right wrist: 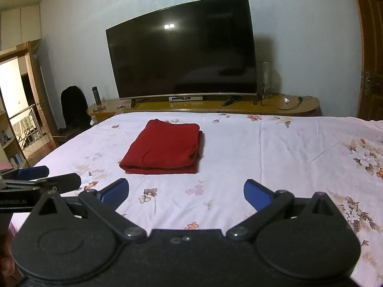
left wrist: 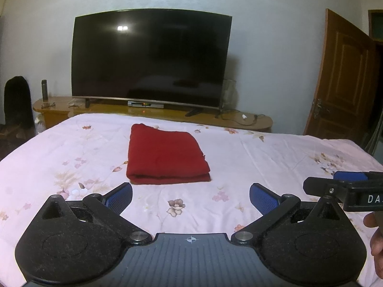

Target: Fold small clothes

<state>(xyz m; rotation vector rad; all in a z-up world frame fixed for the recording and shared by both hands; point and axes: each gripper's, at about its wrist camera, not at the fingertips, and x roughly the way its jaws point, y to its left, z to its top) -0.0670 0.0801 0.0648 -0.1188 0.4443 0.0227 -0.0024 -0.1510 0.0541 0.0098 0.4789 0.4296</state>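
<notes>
A red garment (left wrist: 166,154) lies folded into a neat rectangle on the pink floral bedsheet (left wrist: 263,162); it also shows in the right wrist view (right wrist: 165,148). My left gripper (left wrist: 190,197) is open and empty, held above the sheet just short of the garment's near edge. My right gripper (right wrist: 186,192) is open and empty, also near the front of the garment and a little to its right. The right gripper's tip shows at the right edge of the left wrist view (left wrist: 344,184). The left gripper shows at the left edge of the right wrist view (right wrist: 40,179).
A large dark TV (left wrist: 150,57) stands on a low wooden cabinet (left wrist: 167,113) past the foot of the bed. A flask (left wrist: 44,89) and cables sit on the cabinet. A wooden door (left wrist: 344,76) is at the right. A doorway and shelves (right wrist: 16,124) are at the left.
</notes>
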